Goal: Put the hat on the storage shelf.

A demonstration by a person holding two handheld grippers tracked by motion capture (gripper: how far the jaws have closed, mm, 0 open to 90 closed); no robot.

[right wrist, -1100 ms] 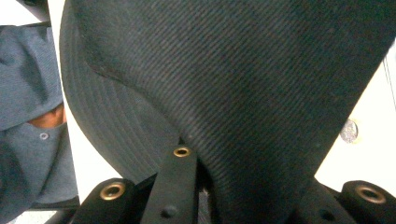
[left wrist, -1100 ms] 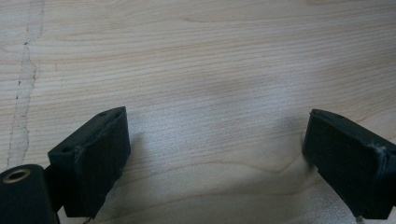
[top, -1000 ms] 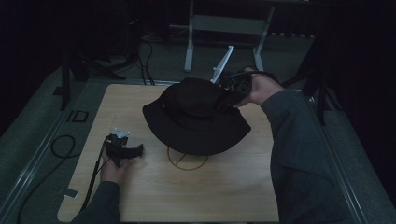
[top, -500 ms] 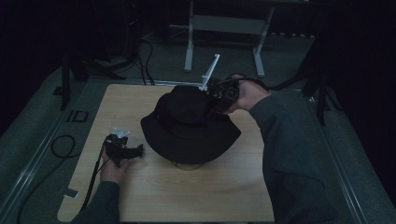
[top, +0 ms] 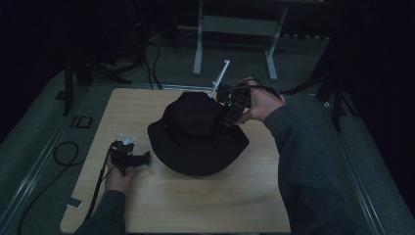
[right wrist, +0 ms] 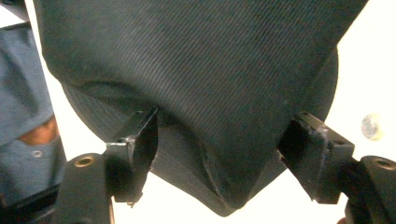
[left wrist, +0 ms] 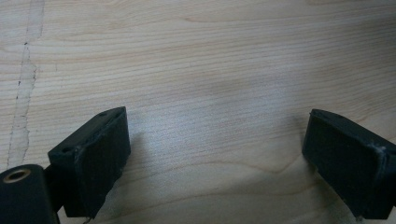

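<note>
On the middle of the wooden table (top: pixel 147 210) sits a black bucket hat (top: pixel 195 134), brim flat on the wood and crown up. At its far right side is the right gripper (top: pixel 226 120), pointing down at the crown. Its jaws have just been opening, and in the right gripper view they stand wide on either side of the hat's dark fabric (right wrist: pixel 201 70), which bulges between them; I can't tell if the pads still touch it. Off to the left, just beside the brim, the left gripper (top: pixel 144 158) rests low over the table, jaws spread wide with bare wood (left wrist: pixel 210 93) between them.
</note>
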